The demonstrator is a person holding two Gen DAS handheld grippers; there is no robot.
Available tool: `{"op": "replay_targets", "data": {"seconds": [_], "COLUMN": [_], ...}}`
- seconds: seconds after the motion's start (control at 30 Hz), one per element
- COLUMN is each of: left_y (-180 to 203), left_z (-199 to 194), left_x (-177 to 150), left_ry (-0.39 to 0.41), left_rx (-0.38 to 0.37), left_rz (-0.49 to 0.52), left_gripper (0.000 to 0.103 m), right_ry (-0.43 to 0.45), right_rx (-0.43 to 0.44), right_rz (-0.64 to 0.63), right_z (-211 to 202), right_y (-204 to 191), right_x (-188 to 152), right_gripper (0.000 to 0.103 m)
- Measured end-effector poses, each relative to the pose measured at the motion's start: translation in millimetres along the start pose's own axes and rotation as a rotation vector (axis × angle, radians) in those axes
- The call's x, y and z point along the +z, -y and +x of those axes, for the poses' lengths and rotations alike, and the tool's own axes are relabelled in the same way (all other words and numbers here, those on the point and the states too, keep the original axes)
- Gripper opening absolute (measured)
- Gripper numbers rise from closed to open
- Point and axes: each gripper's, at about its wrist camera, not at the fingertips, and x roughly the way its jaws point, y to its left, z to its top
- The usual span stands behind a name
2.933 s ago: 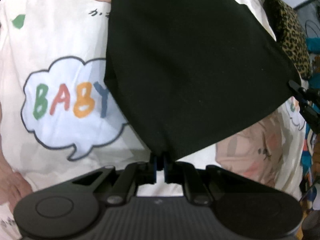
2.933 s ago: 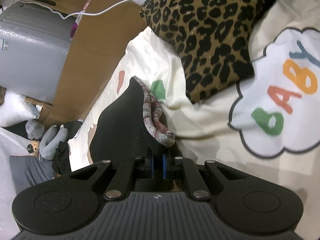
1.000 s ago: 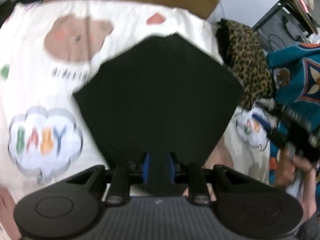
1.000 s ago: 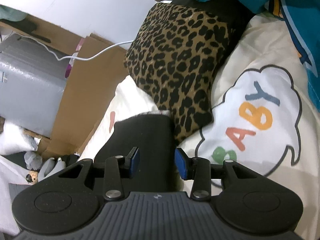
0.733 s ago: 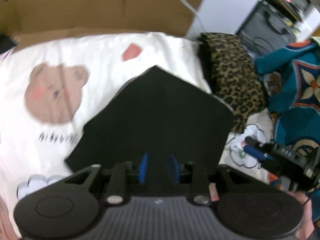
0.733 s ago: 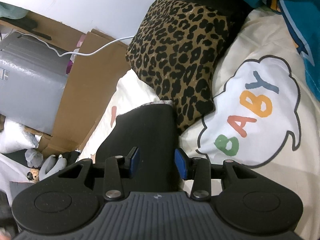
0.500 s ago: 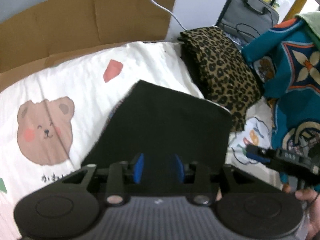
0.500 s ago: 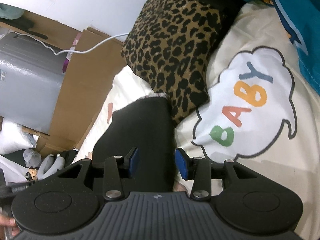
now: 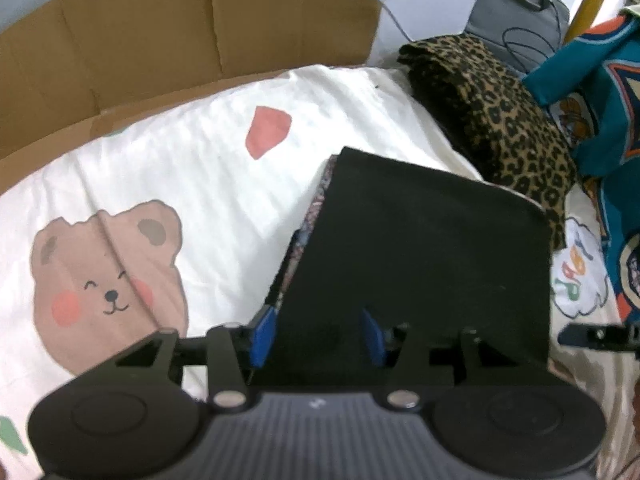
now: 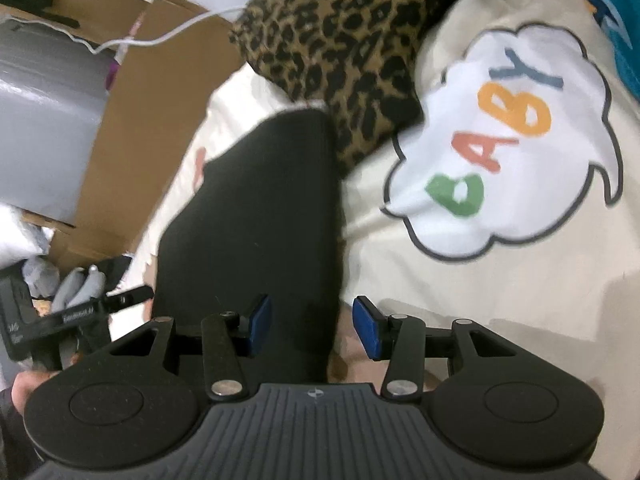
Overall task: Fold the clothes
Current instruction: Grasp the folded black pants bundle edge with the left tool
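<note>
Black folded garment (image 9: 420, 256) flat on bed sheet (image 9: 168, 184), edge between left gripper (image 9: 316, 334) jaws, opening, pads clear; right gripper (image 10: 306, 326) jaws likewise opening over garment edge

A bed (image 9: 192, 168) covered with a cream sheet carries everything. The sheet is printed with a brown bear face (image 9: 108, 280) at about nine o'clock in the left wrist view, a red patch (image 9: 267, 131) toward twelve, and a white cloud reading "BABY" (image 10: 508, 140) at two o'clock in the right wrist view. A folded black garment (image 9: 420, 248) lies flat on the sheet near the centre, a patterned inner layer showing along its nine o'clock edge. A folded leopard-print cloth (image 9: 492, 104) lies at two o'clock, just beside the garment's far corner. A teal patterned fabric (image 9: 608, 92) lies at three o'clock.
</note>
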Motion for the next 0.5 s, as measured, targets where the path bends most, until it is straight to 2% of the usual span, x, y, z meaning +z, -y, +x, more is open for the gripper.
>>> {"op": "replay_targets", "data": {"seconds": [0.33,0.43,0.5], "left_y": [-29,-38,-45], "left_z": [34,42,48], "left_x": [5,3,-1], "left_ry": [0.070,0.075,0.079], "left_rx": [-0.110,-0.185,-0.214], "left_rz": [-0.038,-0.050,-0.066], "left_gripper": [0.050,0.041,0.040], "right_ry": [-0.007,-0.003,0.000], "right_rx": [-0.041,-0.041,-0.031], "right_rz": [-0.020,0.003,0.010], "right_z": [9,14,17], "right_y": [-2,1,1], "right_x": [-7,-6,-7], "right_gripper": [0.052,0.052,0.052]}}
